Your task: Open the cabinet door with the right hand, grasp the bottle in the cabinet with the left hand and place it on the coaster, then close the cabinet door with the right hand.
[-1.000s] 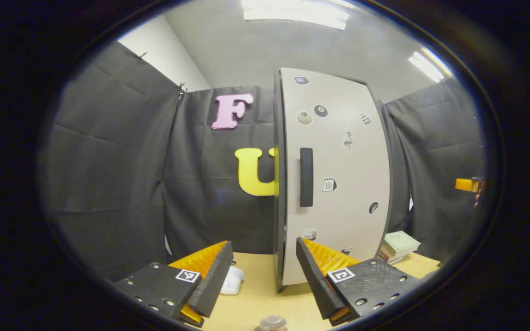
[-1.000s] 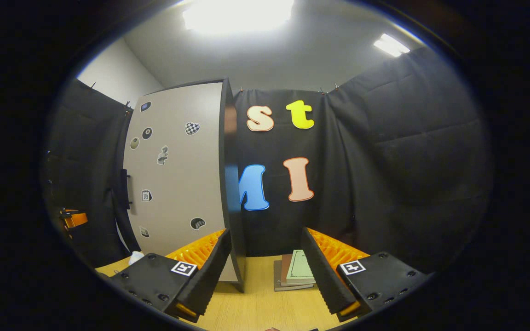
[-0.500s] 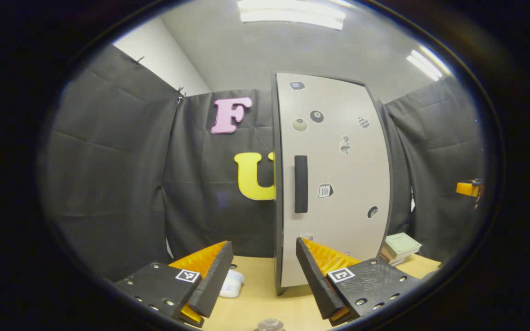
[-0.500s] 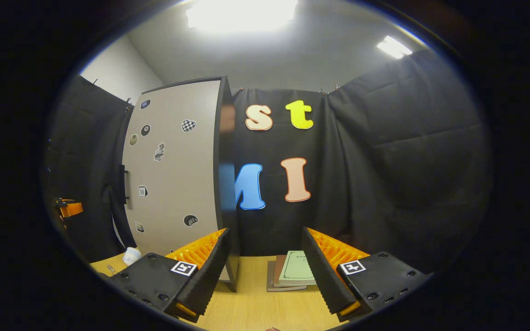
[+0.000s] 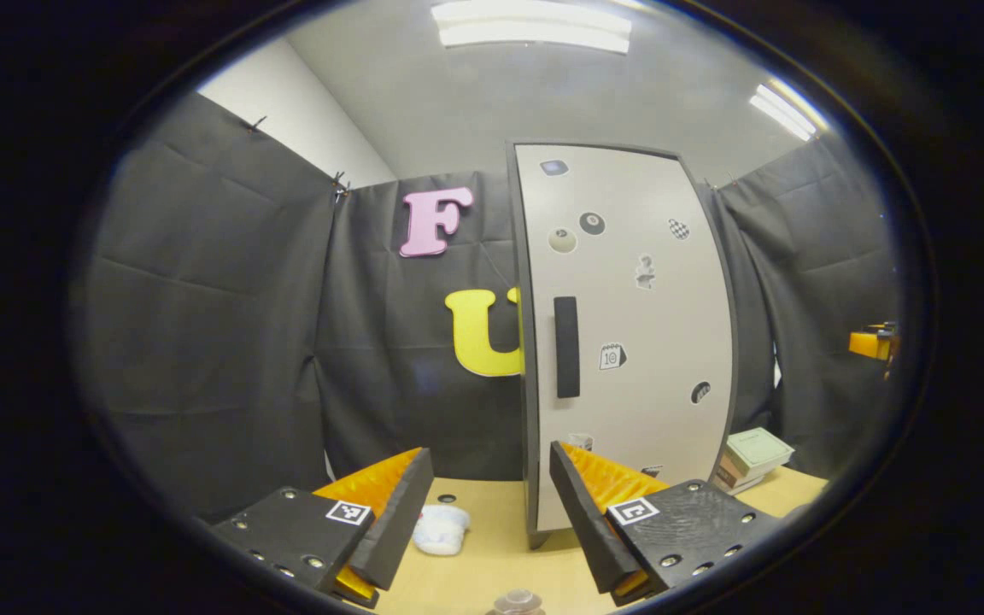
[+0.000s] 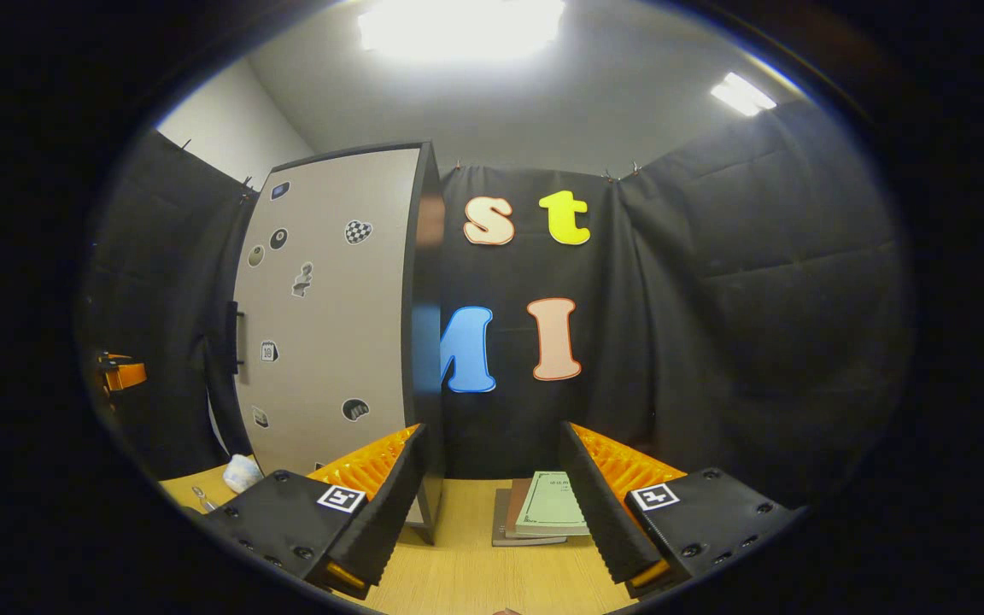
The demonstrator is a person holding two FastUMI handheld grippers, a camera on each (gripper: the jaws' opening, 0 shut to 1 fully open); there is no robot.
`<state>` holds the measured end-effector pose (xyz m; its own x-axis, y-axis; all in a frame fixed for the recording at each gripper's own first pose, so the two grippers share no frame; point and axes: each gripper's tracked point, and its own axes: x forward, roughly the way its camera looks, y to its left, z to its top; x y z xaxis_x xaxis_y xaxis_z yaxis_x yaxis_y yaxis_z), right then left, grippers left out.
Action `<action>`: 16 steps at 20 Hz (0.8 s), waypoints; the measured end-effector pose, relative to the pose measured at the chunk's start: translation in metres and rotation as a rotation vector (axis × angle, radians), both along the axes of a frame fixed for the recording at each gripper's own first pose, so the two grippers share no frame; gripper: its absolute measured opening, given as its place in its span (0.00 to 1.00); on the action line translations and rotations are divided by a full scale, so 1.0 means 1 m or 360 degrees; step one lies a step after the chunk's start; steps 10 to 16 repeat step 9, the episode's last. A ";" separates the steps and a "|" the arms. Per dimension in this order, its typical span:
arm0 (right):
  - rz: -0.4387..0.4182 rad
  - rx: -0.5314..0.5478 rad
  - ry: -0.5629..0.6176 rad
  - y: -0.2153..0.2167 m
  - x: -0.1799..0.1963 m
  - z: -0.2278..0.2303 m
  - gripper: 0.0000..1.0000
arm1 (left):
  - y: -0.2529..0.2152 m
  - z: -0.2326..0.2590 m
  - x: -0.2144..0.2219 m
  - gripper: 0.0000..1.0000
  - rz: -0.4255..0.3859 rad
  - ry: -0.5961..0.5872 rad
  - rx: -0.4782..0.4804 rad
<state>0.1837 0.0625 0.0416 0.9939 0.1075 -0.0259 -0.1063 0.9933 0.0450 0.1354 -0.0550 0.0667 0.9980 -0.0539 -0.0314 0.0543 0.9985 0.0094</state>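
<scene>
The tall pale grey cabinet [image 5: 629, 333] with dark edges stands on the light wooden surface [image 5: 492, 555] at the far side, a little right of centre in my left gripper view and well to the left in my right gripper view. Its sticker-dotted door [image 6: 330, 307] looks shut, so I judge the task has not really begun: the first step, opening the door with my right hand, is the one in hand. The bottle should be inside, hidden behind that door; I cannot see it. Right of the cabinet lies a small stack of books with a pale green cover [image 6: 547, 508]. A crumpled white object [image 5: 441, 528] sits on the surface left of the cabinet. At the near edge of my left gripper view is a small round brownish thing [image 5: 516, 603], possibly the coaster, though I cannot be sure.

My left hand-held gripper [image 5: 490, 512] has its fingers apart and empty, as does my right hand-held gripper [image 6: 492, 504], both well short of the cabinet. Next, my right one must swing left to the black vertical bar handle [image 5: 566, 347] and close around it before pulling.
</scene>
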 end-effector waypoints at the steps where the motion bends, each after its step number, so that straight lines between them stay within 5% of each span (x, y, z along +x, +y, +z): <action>1: 0.0004 -0.0003 0.0004 0.000 0.000 -0.001 0.96 | 0.001 0.000 -0.001 0.84 0.0005 0.0001 0.0003; 16: 0.0036 -0.0001 -0.0009 0.007 0.002 0.006 0.96 | 0.015 -0.003 -0.006 0.84 0.0038 0.0008 -0.0016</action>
